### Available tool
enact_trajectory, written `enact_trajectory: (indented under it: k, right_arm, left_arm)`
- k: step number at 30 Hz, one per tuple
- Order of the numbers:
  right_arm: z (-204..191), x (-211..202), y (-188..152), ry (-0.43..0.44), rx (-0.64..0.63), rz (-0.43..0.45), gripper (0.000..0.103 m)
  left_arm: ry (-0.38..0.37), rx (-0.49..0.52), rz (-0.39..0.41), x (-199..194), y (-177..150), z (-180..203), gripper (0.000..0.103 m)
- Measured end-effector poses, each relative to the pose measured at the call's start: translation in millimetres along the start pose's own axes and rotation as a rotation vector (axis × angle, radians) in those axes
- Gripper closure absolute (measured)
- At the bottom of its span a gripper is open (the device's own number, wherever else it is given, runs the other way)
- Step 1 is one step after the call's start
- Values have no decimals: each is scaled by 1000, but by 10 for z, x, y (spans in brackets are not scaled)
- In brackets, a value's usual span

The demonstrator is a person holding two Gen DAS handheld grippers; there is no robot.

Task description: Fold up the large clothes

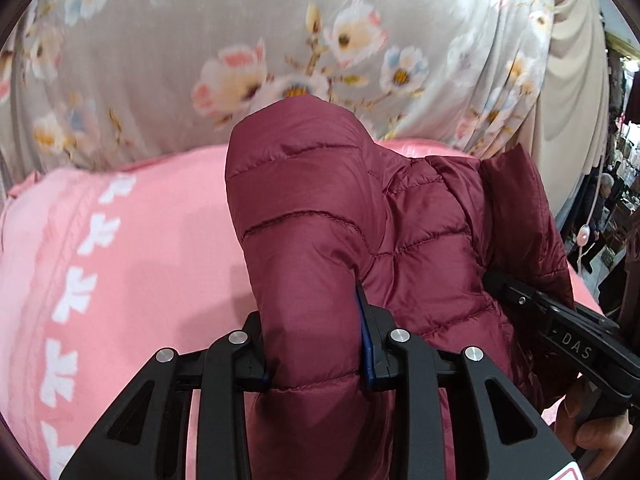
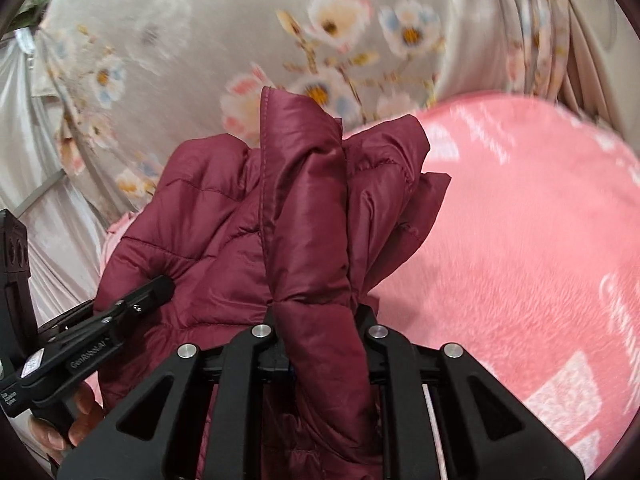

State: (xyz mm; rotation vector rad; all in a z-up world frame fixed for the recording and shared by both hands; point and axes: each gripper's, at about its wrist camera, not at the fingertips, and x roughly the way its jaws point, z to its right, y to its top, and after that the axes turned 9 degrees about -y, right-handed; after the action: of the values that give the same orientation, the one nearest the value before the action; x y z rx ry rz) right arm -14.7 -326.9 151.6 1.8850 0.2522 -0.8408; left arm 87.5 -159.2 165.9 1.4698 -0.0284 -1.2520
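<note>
both tools, left tool (image 1: 316, 360) and right tool (image 2: 320, 344), clamp the maroon puffer jacket (image 1: 360, 216) above pink blanket (image 1: 140, 240).

1. A pink fleece blanket (image 1: 132, 264) with white leaf motifs covers the surface below.
2. Behind it hangs a grey floral curtain (image 1: 192, 40).
3. A plain cream drape (image 1: 576, 80) hangs at right.
4. Beyond lies a dim, cluttered shop area (image 1: 618, 168).

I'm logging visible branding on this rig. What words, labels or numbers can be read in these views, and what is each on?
"DAS": on the right gripper body, left wrist view; any letters before it are hidden.
"GenRobot.AI", roughly: on the left gripper body, right wrist view.
Small white stickers beside it: too small to read.
</note>
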Motion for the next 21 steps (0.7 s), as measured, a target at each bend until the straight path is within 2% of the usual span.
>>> enact_trajectory:
  k: [6,10,15,21]
  right_arm:
    - [-277,-184,165,24,-36,58,89]
    - [-566,-101,216,44,-63,79,89]
    - [-962,254,262,90,-77,57,89]
    - [-1380,988,206,109,-98,-2,89]
  left_arm:
    - [-18,13,77,-277,126,-181,76]
    - [-17,27,112,-383,166,-412,76]
    - [12,41,131,-322,216,-904,75]
    - [60,23,118,-25,196,-1607,75]
